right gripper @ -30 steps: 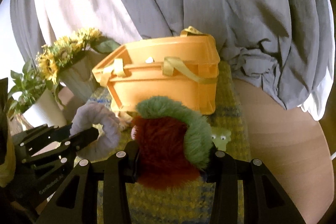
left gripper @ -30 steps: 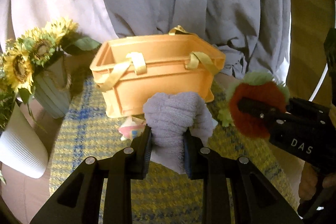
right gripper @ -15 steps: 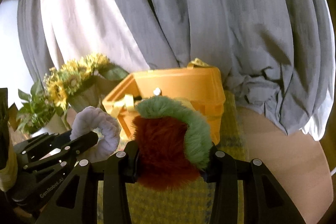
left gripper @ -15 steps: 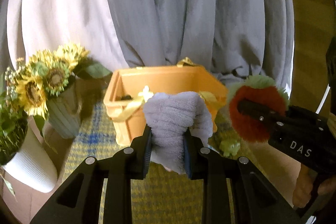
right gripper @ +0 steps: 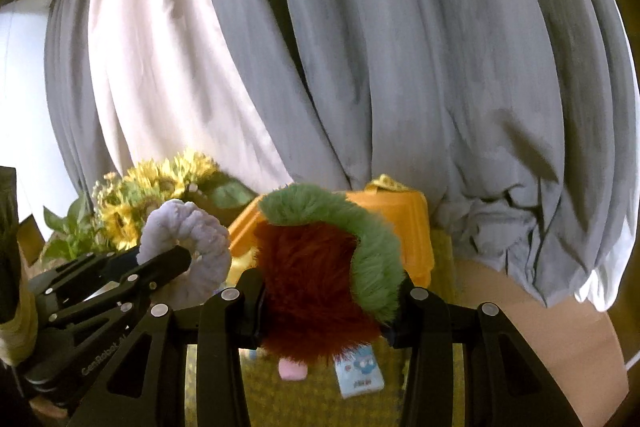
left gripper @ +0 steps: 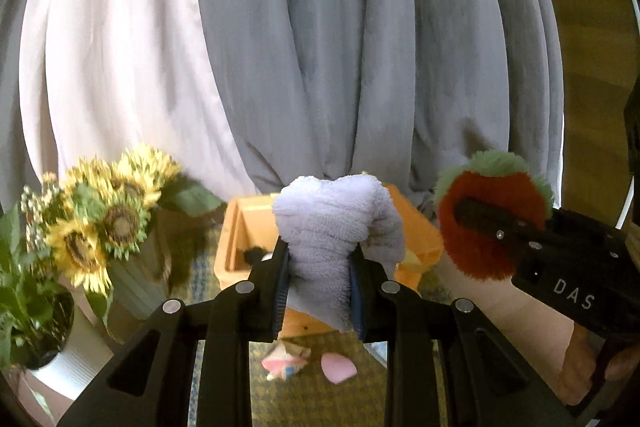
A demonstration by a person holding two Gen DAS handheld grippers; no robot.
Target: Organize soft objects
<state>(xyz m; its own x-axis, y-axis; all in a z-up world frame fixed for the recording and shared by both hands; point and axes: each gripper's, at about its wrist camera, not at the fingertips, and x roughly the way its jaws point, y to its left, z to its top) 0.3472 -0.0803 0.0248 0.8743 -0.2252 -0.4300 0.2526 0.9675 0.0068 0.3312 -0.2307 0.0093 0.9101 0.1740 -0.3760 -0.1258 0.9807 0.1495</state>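
The left gripper (left gripper: 320, 287) pinches a ribbed lilac terry scrunchie (left gripper: 336, 227) tight between its pads; the right gripper (right gripper: 328, 311) clamps a shaggy rust-red plush ball with a green fringe (right gripper: 316, 291). Both are held up in front of an open orange plastic basket (left gripper: 236, 247) with something dark inside. Beneath lie woven yellow-checked cloth (left gripper: 312, 399) and small pink bits (left gripper: 338, 367); sunflowers (left gripper: 100, 219) stand left, grey curtains (left gripper: 360, 47) behind.

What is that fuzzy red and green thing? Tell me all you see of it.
The fuzzy toy is a round plush with long rust-red fur and a green furry band arching over its top and right side. The right tool pinches it from both sides, holding it in the air in front of the orange basket.
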